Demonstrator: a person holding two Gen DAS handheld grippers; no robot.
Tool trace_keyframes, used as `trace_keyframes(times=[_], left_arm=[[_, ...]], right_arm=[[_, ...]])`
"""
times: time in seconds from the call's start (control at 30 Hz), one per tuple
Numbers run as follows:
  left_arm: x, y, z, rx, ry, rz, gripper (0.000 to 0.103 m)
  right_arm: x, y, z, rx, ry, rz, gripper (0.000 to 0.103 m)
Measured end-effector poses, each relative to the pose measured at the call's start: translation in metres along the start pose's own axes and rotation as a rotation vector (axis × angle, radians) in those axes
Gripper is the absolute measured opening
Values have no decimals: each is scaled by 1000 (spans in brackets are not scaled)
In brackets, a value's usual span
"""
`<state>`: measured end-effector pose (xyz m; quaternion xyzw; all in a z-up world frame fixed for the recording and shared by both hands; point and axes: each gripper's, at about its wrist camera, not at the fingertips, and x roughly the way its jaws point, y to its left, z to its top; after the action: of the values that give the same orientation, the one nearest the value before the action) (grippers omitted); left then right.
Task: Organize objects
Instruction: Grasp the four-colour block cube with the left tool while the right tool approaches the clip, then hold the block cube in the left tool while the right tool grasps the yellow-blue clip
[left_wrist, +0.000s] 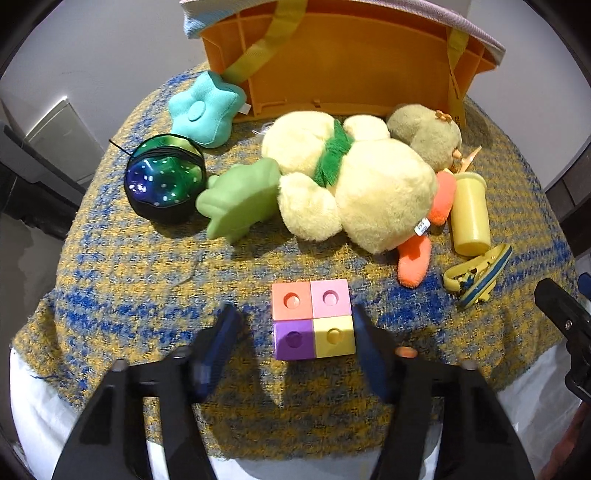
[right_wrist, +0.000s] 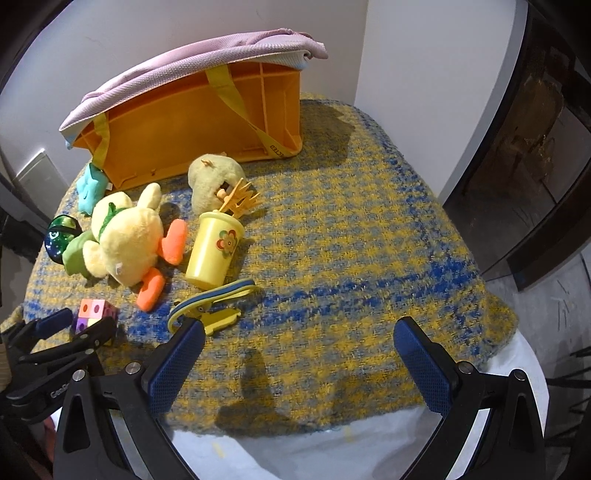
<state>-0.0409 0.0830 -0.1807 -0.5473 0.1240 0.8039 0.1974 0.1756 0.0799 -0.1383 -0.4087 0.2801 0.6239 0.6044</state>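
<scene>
Currently on the yellow-and-blue woven blanket (left_wrist: 147, 273):

- Four-colour block cube (left_wrist: 313, 319), near front edge, between the spread fingers of the left gripper (left_wrist: 295, 339); right finger close beside the cube, contact unclear; left finger apart. Jaws released.
- Right gripper (right_wrist: 299, 350), jaws released wide, nothing between them, over bare blanket at front.
- Cream plush duck (left_wrist: 354, 181) with green scarf and orange feet, lying centre.
- Green rubber frog (left_wrist: 236, 199), touching the duck's side.
- Dark starry ball (left_wrist: 164, 179), just beside the frog.
- Teal star cushion (left_wrist: 205, 109), against the crate.
- Orange plastic crate (left_wrist: 351, 62), tipped on its side at back, pink cloth (right_wrist: 192, 66) draped over it.
- Olive plush (right_wrist: 214, 177), near crate.
- Yellow flower cup (right_wrist: 212, 251), upright beside the duck's feet.
- Yellow-blue toy sandal (right_wrist: 210, 302), before the cup.
</scene>
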Motion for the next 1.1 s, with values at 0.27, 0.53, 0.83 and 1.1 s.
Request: trace_keyframes(times=[0.27,0.53,0.83,1.1], left_arm=[[-1,4,-3,18,-10,-18,39],[-14,24,-8,-1,-20,-19,39],[-27,47,-9,-36,-41,0,39],[-31,66,-15,-75,-60,19,39]], right_arm=[[0,8,-2,8,-2,-20,102],[-4,21,1,4,-4,-5,102],[3,46,8,-34,-7,16,102],[16,64,11,-74,8,22,102]])
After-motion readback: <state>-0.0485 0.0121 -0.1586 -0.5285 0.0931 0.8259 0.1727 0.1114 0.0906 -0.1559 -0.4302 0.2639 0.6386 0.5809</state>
